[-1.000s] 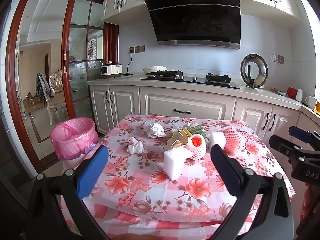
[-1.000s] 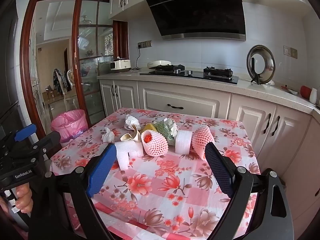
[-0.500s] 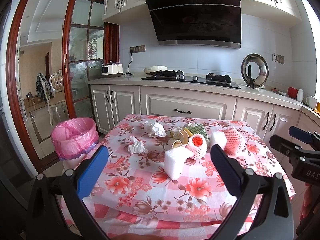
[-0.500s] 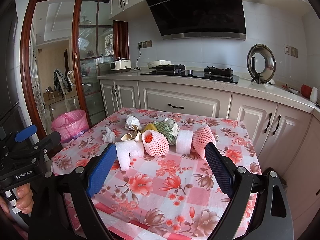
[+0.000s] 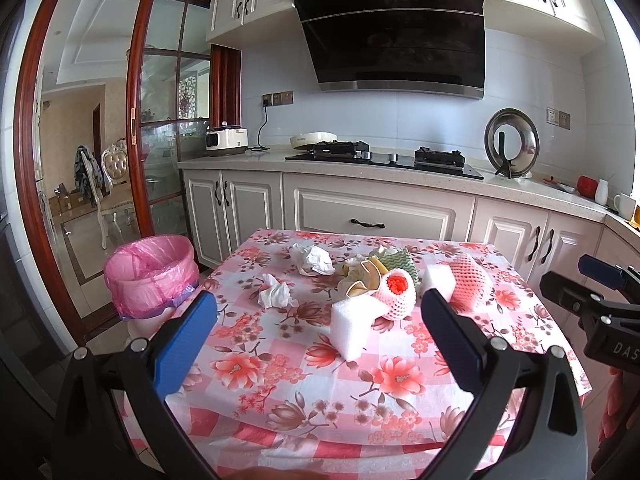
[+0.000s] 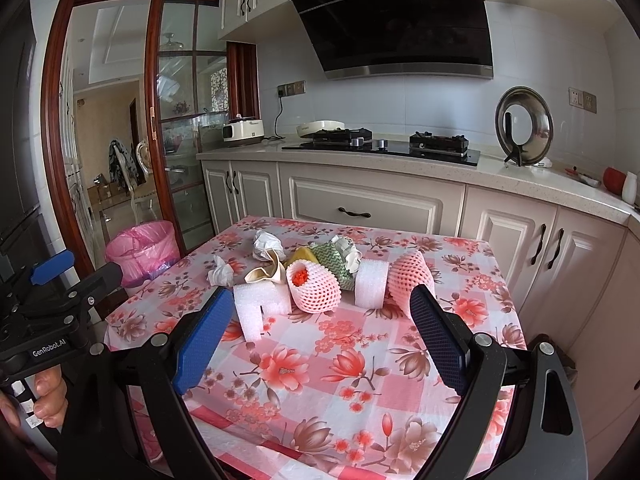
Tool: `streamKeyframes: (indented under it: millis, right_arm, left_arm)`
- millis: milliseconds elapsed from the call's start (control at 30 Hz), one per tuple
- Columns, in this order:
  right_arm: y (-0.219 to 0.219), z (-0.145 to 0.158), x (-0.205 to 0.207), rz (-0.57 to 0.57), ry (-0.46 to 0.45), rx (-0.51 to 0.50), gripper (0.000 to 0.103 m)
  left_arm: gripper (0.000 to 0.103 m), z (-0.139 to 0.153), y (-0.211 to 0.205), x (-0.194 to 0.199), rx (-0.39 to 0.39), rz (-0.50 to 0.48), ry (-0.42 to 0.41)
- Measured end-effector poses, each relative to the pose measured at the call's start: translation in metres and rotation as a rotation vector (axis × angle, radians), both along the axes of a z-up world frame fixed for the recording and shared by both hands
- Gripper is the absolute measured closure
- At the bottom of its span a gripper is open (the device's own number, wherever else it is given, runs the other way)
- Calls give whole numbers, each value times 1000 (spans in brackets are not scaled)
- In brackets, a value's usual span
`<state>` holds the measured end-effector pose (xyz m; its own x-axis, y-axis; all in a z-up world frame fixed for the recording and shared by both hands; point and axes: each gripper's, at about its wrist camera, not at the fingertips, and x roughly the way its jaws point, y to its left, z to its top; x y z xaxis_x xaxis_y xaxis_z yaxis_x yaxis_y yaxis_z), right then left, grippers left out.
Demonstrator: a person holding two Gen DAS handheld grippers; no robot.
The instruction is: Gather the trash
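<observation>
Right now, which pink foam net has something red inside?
The middle pink foam net, beside the L-shaped white foam; the right-hand pink net shows nothing inside.

The tablecloth [image 6: 360, 364] looks like smooth printed cloth. At its twelve o'clock lie white foam blocks [image 6: 260, 306], matt and porous, pink foam netting [image 6: 316, 286] and crumpled paper tissue [image 5: 276, 294]. The bin liner [image 5: 150, 264] is thin, glossy pink plastic.
</observation>
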<state>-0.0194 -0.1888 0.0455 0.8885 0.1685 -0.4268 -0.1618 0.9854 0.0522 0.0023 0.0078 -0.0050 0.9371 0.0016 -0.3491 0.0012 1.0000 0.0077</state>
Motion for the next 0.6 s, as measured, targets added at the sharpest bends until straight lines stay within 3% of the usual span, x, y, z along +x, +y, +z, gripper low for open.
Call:
streamKeyframes:
  millis: [600]
  right_arm:
    - [2, 2, -2, 0, 1, 4, 18]
  left_arm:
    - [4, 0, 5, 1, -1, 0, 1]
